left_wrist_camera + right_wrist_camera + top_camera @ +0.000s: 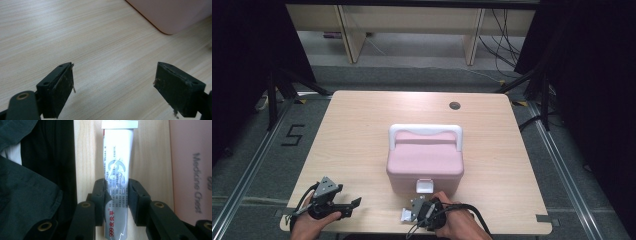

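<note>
While right hand-held gripper (116,203) clamps ointment tube (117,170), left hand-held gripper (113,87) gapes, near pink chest (425,161).

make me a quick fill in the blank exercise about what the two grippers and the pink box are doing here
1. The right gripper is shut on a white ____ printed with red and grey text.
2. The left gripper holds nothing; its jaws stand ____ over the bare table.
3. The lid of the pink medicine chest is ____, its white handle lying flat.
4. The side of the chest reads "Medicine ____" in the right gripper view.

Missing words: tube; open; closed; Chest
</note>
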The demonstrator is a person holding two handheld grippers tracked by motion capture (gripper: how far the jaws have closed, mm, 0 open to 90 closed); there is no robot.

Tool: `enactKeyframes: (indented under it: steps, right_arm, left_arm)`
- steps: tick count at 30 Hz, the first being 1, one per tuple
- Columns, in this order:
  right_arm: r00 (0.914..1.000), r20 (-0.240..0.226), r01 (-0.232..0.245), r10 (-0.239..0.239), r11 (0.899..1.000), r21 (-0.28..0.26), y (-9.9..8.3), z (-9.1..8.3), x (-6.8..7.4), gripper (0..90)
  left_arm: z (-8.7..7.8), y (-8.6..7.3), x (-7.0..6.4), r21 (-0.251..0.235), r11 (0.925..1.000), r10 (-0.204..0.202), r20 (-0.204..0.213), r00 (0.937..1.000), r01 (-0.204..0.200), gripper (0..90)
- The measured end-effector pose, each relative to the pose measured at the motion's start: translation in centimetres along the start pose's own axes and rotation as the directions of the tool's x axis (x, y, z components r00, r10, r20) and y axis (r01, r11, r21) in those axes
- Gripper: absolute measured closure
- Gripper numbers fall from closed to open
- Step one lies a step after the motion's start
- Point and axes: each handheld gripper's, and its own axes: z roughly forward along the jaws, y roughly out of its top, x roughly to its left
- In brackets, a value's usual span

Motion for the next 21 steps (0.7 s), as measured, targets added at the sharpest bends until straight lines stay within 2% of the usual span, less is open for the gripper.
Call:
enactKeyframes:
  steps: [2,5,6,8,11,12,13,16,17,20,21]
  right_arm:
    - [0.9999,0.004,-0.012,0.012,1.0,0.002,-0.2,-0.4,0.2,69.8]
    - [0.9998,0.013,-0.014,0.014,1.0,-0.001,-0.8,-0.8,0.4,69.8]
    - [0.9992,0.011,-0.037,0.037,0.999,-0.007,-1.0,-0.9,0.5,69.8]
    - [0.9991,0.014,-0.04,0.04,0.999,-0.007,-1.4,-1.2,0.6,69.8]
    - [0.9975,0.035,-0.06,0.061,0.998,-0.02,-2.0,-1.9,1.0,70.0]
    - [0.9971,0.052,-0.054,0.055,0.998,-0.029,-2.4,-2.4,1.1,70.0]
    - [0.9959,0.056,-0.069,0.071,0.997,-0.033,-2.6,-2.7,1.3,69.9]
    - [0.9958,0.077,-0.045,0.049,0.998,-0.045,-3.4,-3.5,1.4,70.0]
    - [0.9947,0.076,-0.068,0.07,0.997,-0.028,-3.7,-3.8,1.6,69.9]
    - [0.992,0.088,-0.089,0.091,0.996,-0.025,-4.9,-4.3,1.6,69.9]
    - [0.9952,0.083,-0.048,0.052,0.998,-0.044,-5.3,-4.3,1.3,69.9]
  left_arm:
    - [0.0,0.0,0.1,0.0,0.9999,0.011,0.003,0.9999,-0.011,14.9]
    - [0.0,0.1,0.0,-0.001,1.0,0.004,-0.004,1.0,-0.004,14.8]
    - [0.0,0.0,0.0,-0.009,1.0,-0.004,-0.002,1.0,0.004,14.9]
    - [0.0,0.0,0.0,-0.007,1.0,0.003,-0.005,1.0,-0.003,14.9]
    - [0.0,0.0,0.0,-0.004,1.0,0.002,-0.004,1.0,-0.002,14.9]
    - [0.0,0.0,0.0,-0.002,1.0,0.003,-0.006,1.0,-0.003,14.9]
    - [-0.1,0.1,0.0,0.004,1.0,0.005,-0.008,1.0,-0.005,14.9]
    - [0.0,0.0,0.0,-0.002,1.0,-0.003,-0.007,1.0,0.003,14.9]
    - [0.0,0.0,0.0,0.006,1.0,-0.006,-0.007,1.0,0.006,14.9]
    - [0.0,0.0,0.0,-0.001,0.9999,-0.011,-0.006,0.9999,0.011,14.9]
    - [0.0,0.0,0.0,0.002,0.9999,-0.011,-0.006,0.9999,0.011,14.9]
